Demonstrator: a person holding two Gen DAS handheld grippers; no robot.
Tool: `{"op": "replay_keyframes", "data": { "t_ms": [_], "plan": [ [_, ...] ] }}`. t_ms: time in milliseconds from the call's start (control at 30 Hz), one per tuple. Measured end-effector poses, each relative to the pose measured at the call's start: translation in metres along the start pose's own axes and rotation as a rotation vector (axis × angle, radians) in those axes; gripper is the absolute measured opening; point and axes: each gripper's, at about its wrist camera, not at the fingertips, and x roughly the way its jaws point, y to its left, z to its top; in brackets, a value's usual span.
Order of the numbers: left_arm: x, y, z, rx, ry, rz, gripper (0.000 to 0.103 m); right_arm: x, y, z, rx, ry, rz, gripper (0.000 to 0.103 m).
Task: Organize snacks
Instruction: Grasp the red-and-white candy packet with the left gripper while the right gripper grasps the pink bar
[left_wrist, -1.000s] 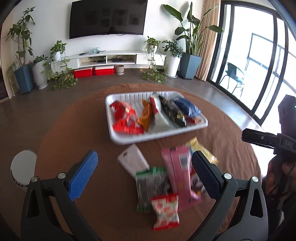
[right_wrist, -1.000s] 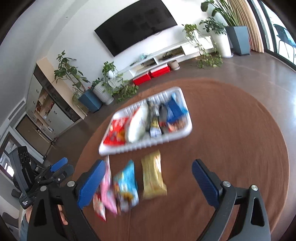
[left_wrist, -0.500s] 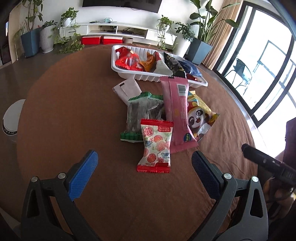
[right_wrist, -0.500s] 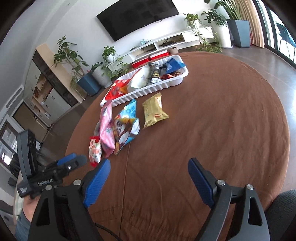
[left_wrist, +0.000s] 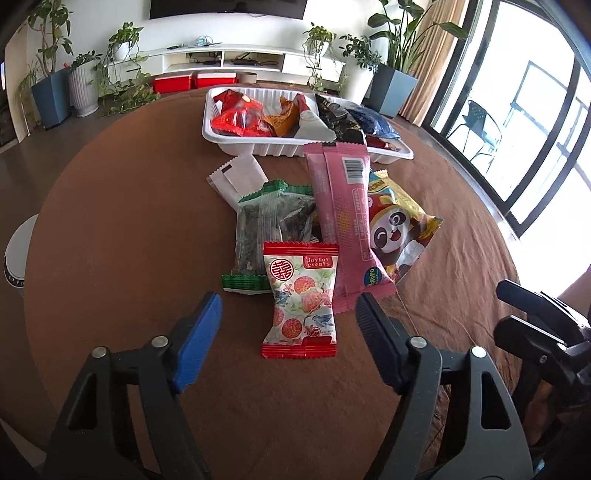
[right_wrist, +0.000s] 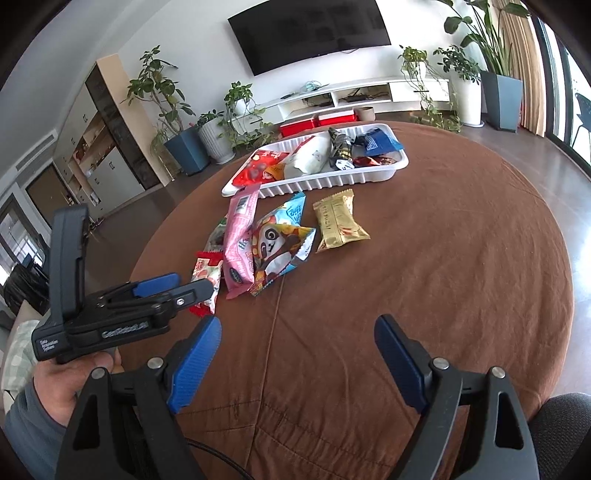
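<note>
A red and white "Joyful events" packet (left_wrist: 301, 295) lies on the brown round table at the near end of a snack pile. My left gripper (left_wrist: 288, 306) hangs just over it. Its jaws are closing with the packet between them, and the pads stand apart from it. Behind it lie a green-edged dark packet (left_wrist: 269, 225), a long pink packet (left_wrist: 340, 206), a panda packet (left_wrist: 395, 229) and a white sachet (left_wrist: 240, 177). A gold packet (right_wrist: 338, 221) lies apart. The white tray (left_wrist: 306, 149) beyond holds several snacks. My right gripper (right_wrist: 298, 325) is open over bare cloth.
A hand (right_wrist: 70, 387) holds the left gripper (right_wrist: 192, 282) at the table's left side. A white round object (left_wrist: 14, 254) stands on the floor beside the table. A dark chair (right_wrist: 561, 424) sits at the near right edge. Plants and a TV shelf line the far wall.
The left gripper sank toward the snack pile, and its jaws narrowed around the red and white packet. The right gripper drew back from the tray toward the table's near side.
</note>
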Motion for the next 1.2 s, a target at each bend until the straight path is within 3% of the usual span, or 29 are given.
{"op": "replay_keyframes", "data": {
  "t_ms": [100,200,400,500,867,1067,1200],
  "plan": [
    [0.006,-0.001,0.002,0.007,0.010,0.006,0.071,-0.001,0.002,0.001,-0.010,-0.005,-0.004,0.088],
    [0.013,-0.002,0.003,0.014,0.024,0.004,0.056,0.002,0.003,0.003,-0.013,0.001,0.000,0.085],
    [0.020,-0.005,0.008,0.035,0.033,0.018,0.048,0.005,0.009,0.002,-0.030,0.011,0.008,0.084],
    [0.023,-0.009,0.011,0.060,0.038,0.027,0.034,0.007,0.011,0.004,-0.038,0.016,0.008,0.082],
    [0.011,0.006,0.005,0.042,0.030,0.008,0.031,0.023,0.042,0.034,-0.111,0.033,0.054,0.080],
    [-0.007,0.020,-0.003,-0.020,0.000,-0.039,0.031,0.054,0.049,0.054,-0.066,0.117,0.128,0.075],
    [-0.007,0.020,-0.006,-0.031,-0.005,-0.056,0.031,0.073,0.056,0.062,-0.077,0.149,0.131,0.068]
  ]
}}
